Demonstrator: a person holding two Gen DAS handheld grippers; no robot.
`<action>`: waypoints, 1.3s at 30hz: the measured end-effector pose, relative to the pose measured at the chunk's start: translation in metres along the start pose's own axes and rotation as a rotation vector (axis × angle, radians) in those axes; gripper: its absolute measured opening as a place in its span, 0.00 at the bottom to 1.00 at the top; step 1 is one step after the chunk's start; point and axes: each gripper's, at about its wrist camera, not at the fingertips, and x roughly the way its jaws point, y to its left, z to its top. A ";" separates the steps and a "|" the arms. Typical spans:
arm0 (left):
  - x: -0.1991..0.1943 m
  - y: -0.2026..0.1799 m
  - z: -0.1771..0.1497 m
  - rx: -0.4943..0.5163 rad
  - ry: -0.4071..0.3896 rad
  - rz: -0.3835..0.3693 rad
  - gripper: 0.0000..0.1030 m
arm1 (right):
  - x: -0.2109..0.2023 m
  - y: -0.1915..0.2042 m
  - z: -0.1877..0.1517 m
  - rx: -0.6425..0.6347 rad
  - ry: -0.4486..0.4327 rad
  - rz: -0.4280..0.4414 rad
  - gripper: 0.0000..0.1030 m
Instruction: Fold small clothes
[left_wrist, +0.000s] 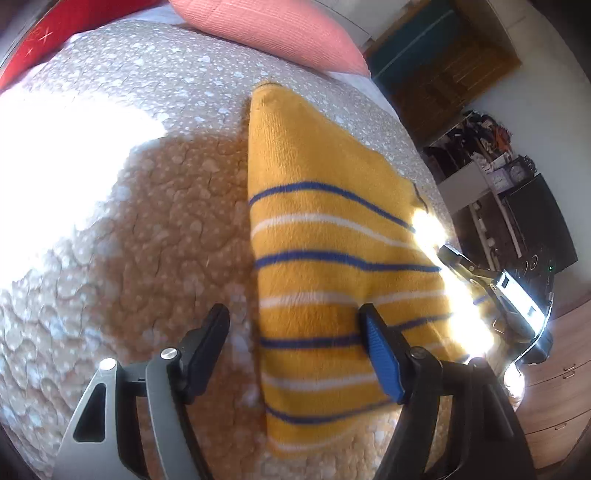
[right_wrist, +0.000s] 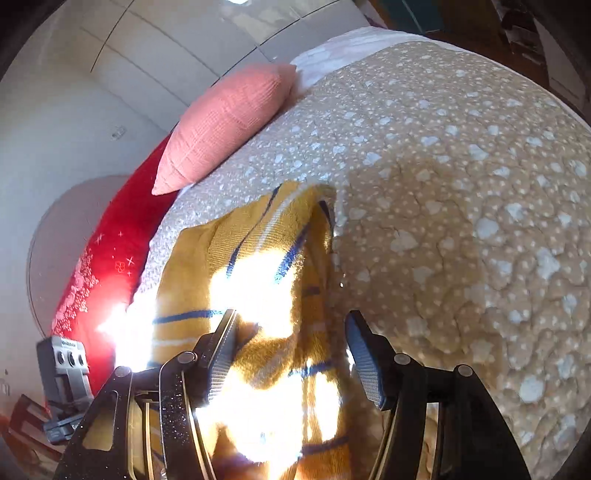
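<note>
We have a yellow striped garment (left_wrist: 325, 236) lying on the bed (left_wrist: 155, 229), already doubled into a long narrow panel, well short of the pink pillow (left_wrist: 266, 29) at the head. Left hand-held gripper (left_wrist: 295, 347): jaws apart, straddling the cloth's near left edge, pads not pressing. Right hand-held gripper (right_wrist: 291, 354): jaws apart over the rumpled near end (right_wrist: 280, 373), nothing pinched that we can see; sun glare hides detail there. We judge this a mid-fold regrasp. Next move calls for both to close on matching near corners, then carry them evenly toward the far end.
</note>
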 end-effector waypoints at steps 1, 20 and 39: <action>-0.012 0.001 -0.009 0.006 -0.026 0.008 0.69 | -0.016 0.005 -0.002 -0.017 -0.042 -0.019 0.62; -0.227 -0.067 -0.176 0.205 -0.847 0.518 1.00 | -0.087 -0.018 -0.114 0.145 -0.070 0.050 0.73; -0.173 -0.100 -0.217 0.291 -0.473 0.584 1.00 | -0.173 0.056 -0.208 -0.359 -0.219 -0.438 0.89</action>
